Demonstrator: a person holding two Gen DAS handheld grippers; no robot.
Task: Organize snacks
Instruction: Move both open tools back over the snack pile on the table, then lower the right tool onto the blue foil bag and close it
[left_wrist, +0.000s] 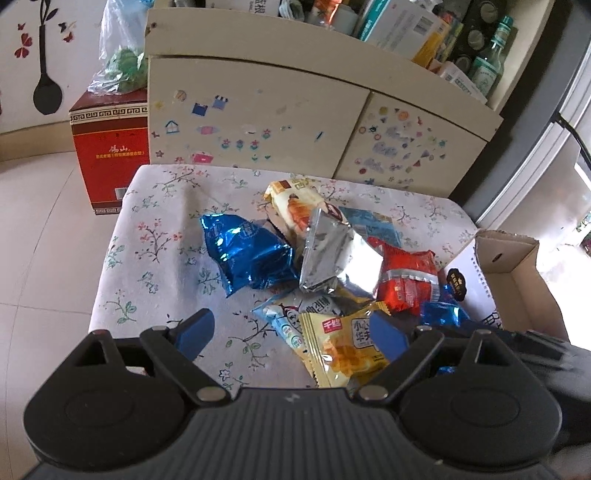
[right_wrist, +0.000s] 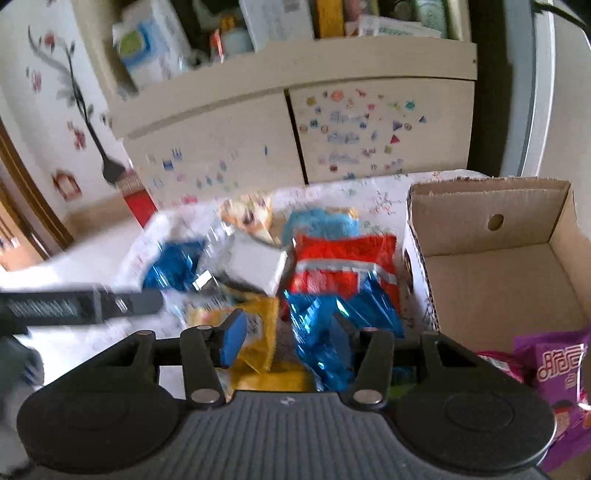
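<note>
A heap of snack packets lies on the floral-cloth table (left_wrist: 159, 240): a blue foil one (left_wrist: 251, 254), a silver one (left_wrist: 325, 254), a red one (left_wrist: 406, 280) and a cream one (left_wrist: 291, 203). My left gripper (left_wrist: 291, 334) is open wide just above the cloth. A yellow packet (left_wrist: 343, 350) lies between its fingers against the right pad, and the left pad is bare. My right gripper (right_wrist: 290, 332) hovers at the heap's right edge. A small blue foil packet (right_wrist: 332, 325) covers its right fingertip, while its left pad (right_wrist: 232, 339) stands free with a gap. That view is blurred.
An open cardboard box (right_wrist: 498, 258) stands at the table's right end with a purple packet (right_wrist: 561, 369) inside. Behind the table is a cream cabinet (left_wrist: 258, 122) covered in stickers, with cluttered shelves above. A red carton (left_wrist: 110, 155) sits on the tiled floor to the left.
</note>
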